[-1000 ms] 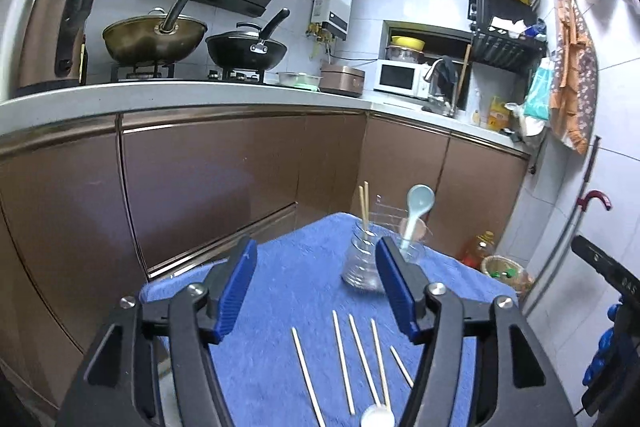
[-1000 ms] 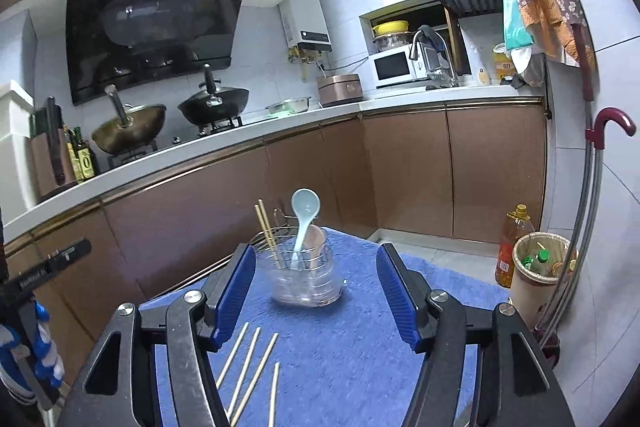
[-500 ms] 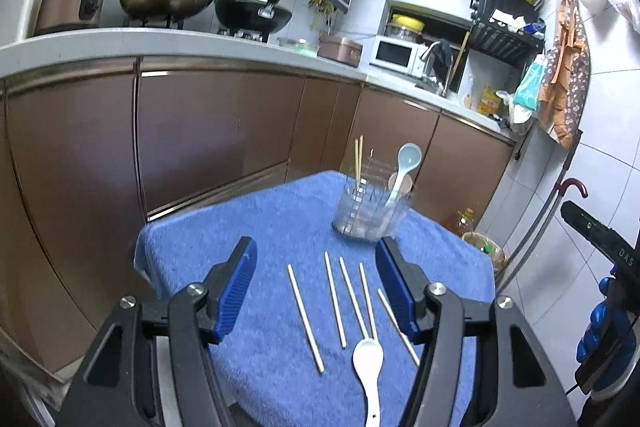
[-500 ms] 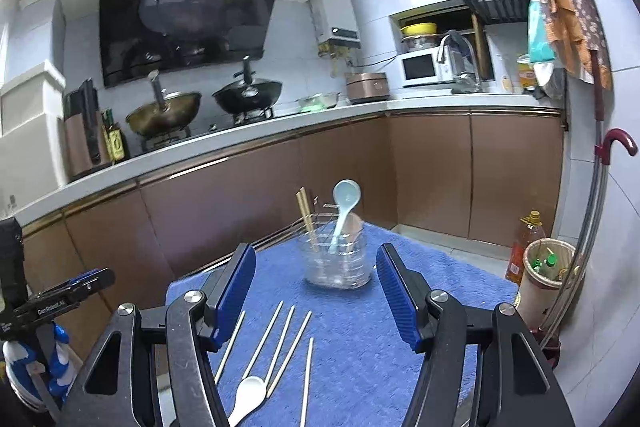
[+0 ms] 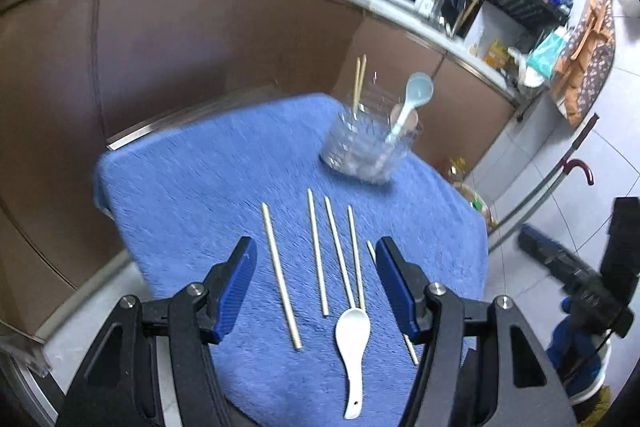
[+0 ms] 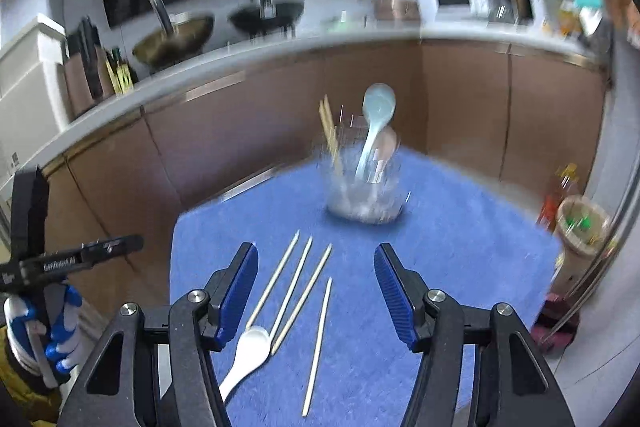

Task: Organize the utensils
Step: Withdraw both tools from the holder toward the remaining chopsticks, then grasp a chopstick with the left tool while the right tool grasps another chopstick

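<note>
Several loose wooden chopsticks [image 5: 318, 251] and a white spoon [image 5: 352, 339] lie on the blue towel [image 5: 192, 195]. At the towel's far side stands a clear holder [image 5: 364, 151] with a light blue spoon [image 5: 418, 93] and two chopsticks [image 5: 360, 83] in it. My left gripper [image 5: 314, 247] hangs open above the loose chopsticks, touching nothing. In the right wrist view the same chopsticks [image 6: 304, 287], white spoon [image 6: 250, 351] and holder [image 6: 364, 195] show. My right gripper [image 6: 315, 251] points down over them, its jaws closing with nothing between the pads.
Brown kitchen cabinets [image 5: 200, 47] wrap around behind the towel-covered table. A basket of bottles [image 6: 580, 227] and an oil bottle [image 6: 560, 191] stand on the floor at the right. An umbrella [image 5: 576, 167] leans by the tiled wall. Woks [image 6: 176, 39] sit on the stove.
Both grippers have tipped downward and come lower over the towel. The loose chopsticks and white spoon now lie in full view between the fingers; the holder sits higher in both views.
</note>
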A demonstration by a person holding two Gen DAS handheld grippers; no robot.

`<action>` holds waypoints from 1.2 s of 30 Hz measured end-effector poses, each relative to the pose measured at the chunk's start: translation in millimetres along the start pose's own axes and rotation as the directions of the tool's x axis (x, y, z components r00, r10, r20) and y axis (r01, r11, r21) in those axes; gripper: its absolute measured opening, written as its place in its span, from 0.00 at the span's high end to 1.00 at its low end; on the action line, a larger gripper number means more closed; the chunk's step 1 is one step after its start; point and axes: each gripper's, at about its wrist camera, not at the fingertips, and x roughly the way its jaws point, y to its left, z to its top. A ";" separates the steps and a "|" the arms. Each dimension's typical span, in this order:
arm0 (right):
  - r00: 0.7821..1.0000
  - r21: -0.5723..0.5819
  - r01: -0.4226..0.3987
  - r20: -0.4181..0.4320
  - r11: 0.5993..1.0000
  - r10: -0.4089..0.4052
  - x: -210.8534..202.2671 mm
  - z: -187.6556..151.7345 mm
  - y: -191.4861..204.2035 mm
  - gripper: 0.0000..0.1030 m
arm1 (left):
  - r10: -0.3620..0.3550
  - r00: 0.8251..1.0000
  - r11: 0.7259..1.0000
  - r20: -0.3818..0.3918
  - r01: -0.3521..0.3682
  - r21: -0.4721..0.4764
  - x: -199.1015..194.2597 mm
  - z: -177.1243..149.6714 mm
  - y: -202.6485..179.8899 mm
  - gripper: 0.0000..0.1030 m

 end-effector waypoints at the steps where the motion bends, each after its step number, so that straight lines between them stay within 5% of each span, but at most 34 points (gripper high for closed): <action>1: 0.999 -0.002 -0.009 -0.042 1.000 0.009 15.6 -0.6 -2.8 0.47 | -0.004 1.000 1.000 -0.024 0.004 -0.003 9.4 2.2 -0.8 0.42; 6: 0.974 0.019 -0.099 -0.203 0.995 0.101 76.2 -5.1 -13.7 0.59 | -0.006 0.986 1.000 -0.165 0.006 -0.001 69.8 14.5 -11.7 0.43; 14: 0.916 0.013 -0.152 -0.374 0.988 0.145 151.0 -23.4 -27.4 0.74 | 0.107 0.952 0.994 -0.285 -0.102 0.032 148.1 22.2 -23.5 0.44; 36: 0.870 0.039 -0.243 -0.432 0.969 0.235 197.6 -23.7 -50.9 0.91 | 0.257 0.841 0.965 -0.475 -0.253 0.074 256.7 41.6 -17.4 0.82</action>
